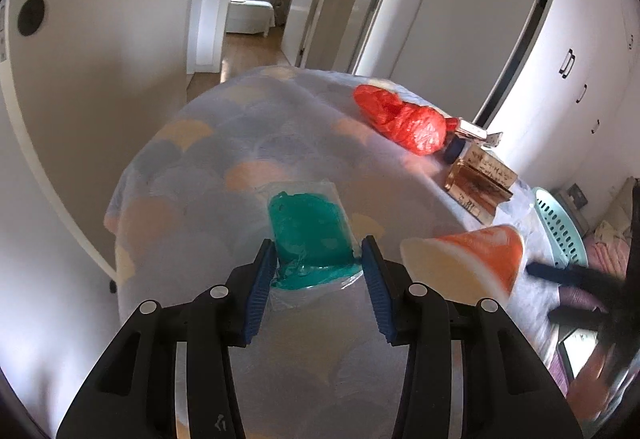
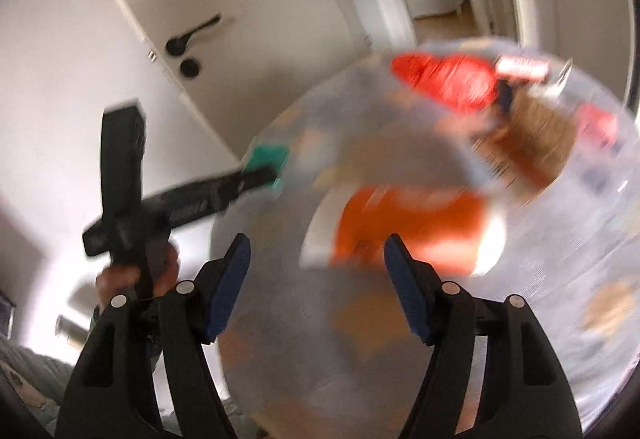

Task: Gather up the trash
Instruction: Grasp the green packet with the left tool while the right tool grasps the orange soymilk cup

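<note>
A teal plastic bag (image 1: pixel 310 235) lies on the round table (image 1: pixel 240 143). My left gripper (image 1: pixel 320 253) is open, with one finger on each side of the bag's near end. An orange and white wrapper (image 1: pixel 468 259) lies to its right. A crumpled red bag (image 1: pixel 404 119) lies at the far right. The right wrist view is blurred. My right gripper (image 2: pixel 316 259) is open and empty above the orange wrapper (image 2: pixel 408 227). The left gripper (image 2: pixel 224 191) shows there at the teal bag (image 2: pixel 268 155), and the red bag (image 2: pixel 448 79) lies behind.
A gold box (image 1: pixel 480 179) and small items sit beside the red bag. A light green perforated basket (image 1: pixel 560 227) stands beyond the table's right edge. A white door (image 1: pixel 80 59) with a black handle is on the left, and a hallway lies behind.
</note>
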